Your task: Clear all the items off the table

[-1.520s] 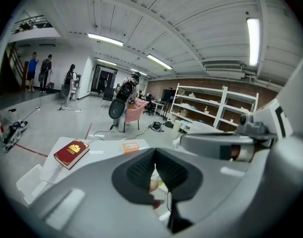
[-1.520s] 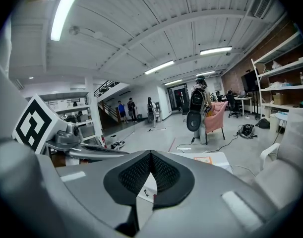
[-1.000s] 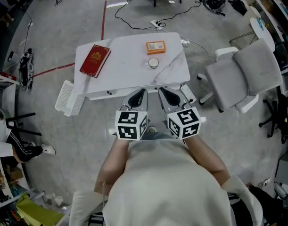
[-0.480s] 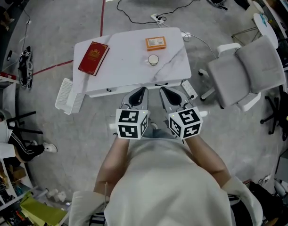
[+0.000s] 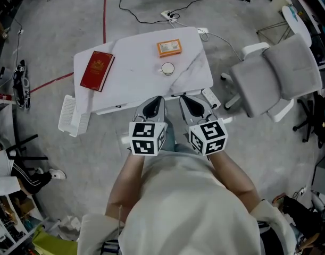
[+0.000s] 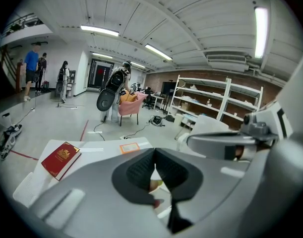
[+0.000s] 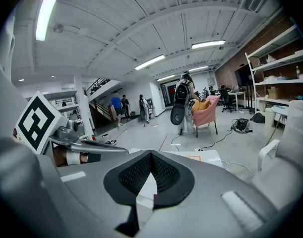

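Note:
A white marble-look table (image 5: 135,86) holds a red book (image 5: 97,70) at its left, an orange box (image 5: 168,47) at the far middle and a small round white lid-like item (image 5: 167,68) in front of the box. My left gripper (image 5: 157,99) and right gripper (image 5: 182,99) hover side by side over the table's near edge, both shut and empty. The left gripper view shows the red book (image 6: 61,158) and the orange box (image 6: 130,147) beyond the shut left gripper (image 6: 154,168). In the right gripper view the right gripper (image 7: 151,170) is shut, and the orange box (image 7: 193,158) peeks over it.
A grey office chair (image 5: 276,78) stands right of the table. A white slatted basket (image 5: 71,116) lies on the floor at the table's left. A power strip with cables (image 5: 170,15) lies beyond the table. People (image 6: 32,71) and a pink chair (image 6: 129,107) stand far back.
Both grippers have moved forward toward the table's near edge and a little lower, staying shut. The table and its items have shifted left in the head view.

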`<move>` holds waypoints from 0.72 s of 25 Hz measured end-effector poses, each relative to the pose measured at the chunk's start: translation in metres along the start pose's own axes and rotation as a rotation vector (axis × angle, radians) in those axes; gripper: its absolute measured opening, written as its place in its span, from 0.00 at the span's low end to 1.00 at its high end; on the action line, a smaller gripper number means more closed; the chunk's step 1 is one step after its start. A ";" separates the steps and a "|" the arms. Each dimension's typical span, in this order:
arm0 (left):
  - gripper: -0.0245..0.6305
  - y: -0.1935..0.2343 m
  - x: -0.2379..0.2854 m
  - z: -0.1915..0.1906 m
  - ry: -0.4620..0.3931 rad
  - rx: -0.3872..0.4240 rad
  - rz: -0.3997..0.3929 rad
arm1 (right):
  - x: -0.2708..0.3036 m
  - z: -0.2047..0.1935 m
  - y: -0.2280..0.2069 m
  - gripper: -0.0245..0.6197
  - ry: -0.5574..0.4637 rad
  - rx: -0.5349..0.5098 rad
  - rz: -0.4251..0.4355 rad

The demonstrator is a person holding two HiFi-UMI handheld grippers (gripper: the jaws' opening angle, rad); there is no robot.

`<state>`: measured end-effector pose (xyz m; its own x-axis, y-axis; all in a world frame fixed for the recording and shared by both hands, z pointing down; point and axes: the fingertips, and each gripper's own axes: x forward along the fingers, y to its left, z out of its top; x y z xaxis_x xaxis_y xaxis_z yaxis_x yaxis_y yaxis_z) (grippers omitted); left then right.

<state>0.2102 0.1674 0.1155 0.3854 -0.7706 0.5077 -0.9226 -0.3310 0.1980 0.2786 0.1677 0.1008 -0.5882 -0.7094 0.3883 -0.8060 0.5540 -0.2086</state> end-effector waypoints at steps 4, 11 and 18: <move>0.05 0.011 0.017 0.003 0.010 -0.001 -0.005 | 0.020 -0.003 -0.006 0.03 0.022 0.007 -0.008; 0.05 0.032 0.053 0.001 0.045 -0.018 0.002 | 0.057 -0.014 -0.025 0.03 0.065 0.033 -0.022; 0.05 0.053 0.086 -0.011 0.078 -0.009 -0.010 | 0.093 -0.027 -0.050 0.03 0.099 0.051 -0.053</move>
<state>0.1942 0.0893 0.1790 0.3927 -0.7226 0.5689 -0.9189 -0.3332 0.2111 0.2655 0.0858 0.1717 -0.5371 -0.6895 0.4859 -0.8396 0.4923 -0.2296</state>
